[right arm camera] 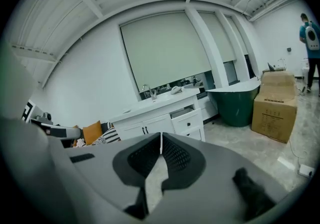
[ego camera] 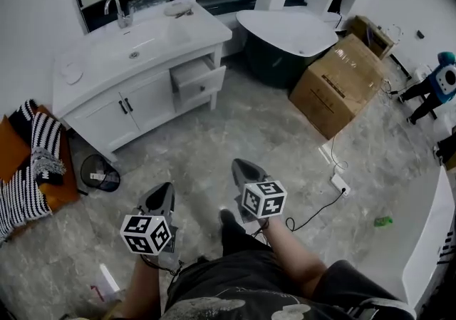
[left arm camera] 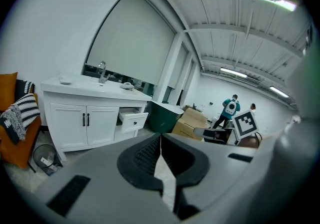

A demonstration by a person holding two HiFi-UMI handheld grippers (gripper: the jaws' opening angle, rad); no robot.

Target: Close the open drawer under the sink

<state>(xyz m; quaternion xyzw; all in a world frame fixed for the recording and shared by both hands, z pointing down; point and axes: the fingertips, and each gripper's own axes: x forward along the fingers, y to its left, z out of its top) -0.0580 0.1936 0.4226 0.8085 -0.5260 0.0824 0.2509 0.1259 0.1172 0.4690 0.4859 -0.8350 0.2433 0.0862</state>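
White cabinet (ego camera: 135,108) stands against the far wall, and the drawer (ego camera: 203,83) below the right end of the sink (ego camera: 139,44) hangs pulled out, well apart from both tools. Down low, the left gripper (ego camera: 165,187) is clenched on nothing, jaws meeting tip to tip. Same for the right gripper (ego camera: 239,164), pinched together and empty. Both point across the grey stone floor (ego camera: 242,126) towards that cabinet, with a cardboard box (ego camera: 340,83) off right.

White drawer (ego camera: 203,84), dark green tub (ego camera: 272,63), brown box (ego camera: 343,85), black-and-white striped cushion (ego camera: 44,143).
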